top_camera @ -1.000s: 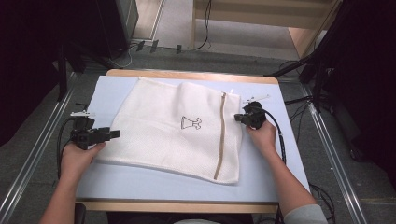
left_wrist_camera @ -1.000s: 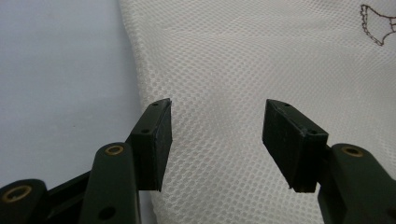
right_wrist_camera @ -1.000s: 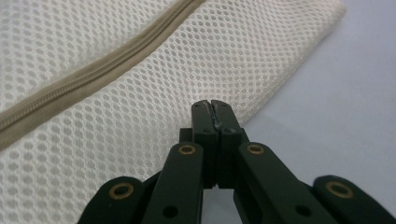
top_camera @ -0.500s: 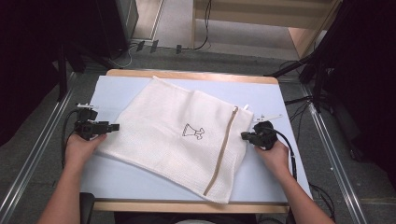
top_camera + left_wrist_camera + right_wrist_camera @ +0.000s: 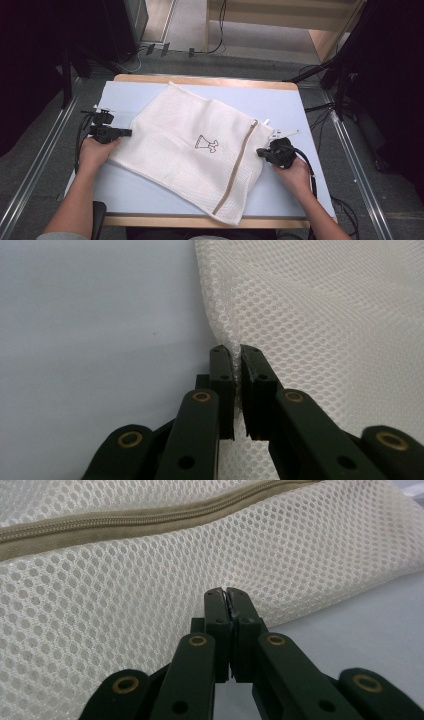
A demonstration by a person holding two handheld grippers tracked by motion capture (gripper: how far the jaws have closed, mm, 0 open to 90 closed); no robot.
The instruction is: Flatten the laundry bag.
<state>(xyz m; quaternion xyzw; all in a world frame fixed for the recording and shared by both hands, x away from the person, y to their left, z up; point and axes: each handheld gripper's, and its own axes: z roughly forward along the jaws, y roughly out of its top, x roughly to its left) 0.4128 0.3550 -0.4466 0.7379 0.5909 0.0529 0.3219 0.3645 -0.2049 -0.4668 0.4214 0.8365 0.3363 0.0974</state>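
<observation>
Since the frames from a second back, the white mesh laundry bag (image 5: 192, 150) has been swung round on the table (image 5: 300, 107), so its beige zipper (image 5: 235, 170) is now run on a slant from near the right gripper (image 5: 261, 152) down toward the person's edge, and both hands have been shifted along with it. The left gripper (image 5: 127, 132) was open a moment ago; its jaws have just been closing and are now pinched on the bag's left edge, with a fold of mesh (image 5: 237, 370) seen squeezed between the fingertips in the left gripper view and the rest of the netting spread up and to the right of them. Pale blue tabletop (image 5: 90, 340) is left bare on the other side of those tips. The right gripper (image 5: 228, 597) is kept clamped tight too, a thin bit of the bag's edge caught between its pads, the mesh (image 5: 125, 595) lying just beyond the tips and the zipper (image 5: 140, 520) running across farther off. A little black printed logo (image 5: 206, 145) is seen near the bag's middle, between the two grippers.
</observation>
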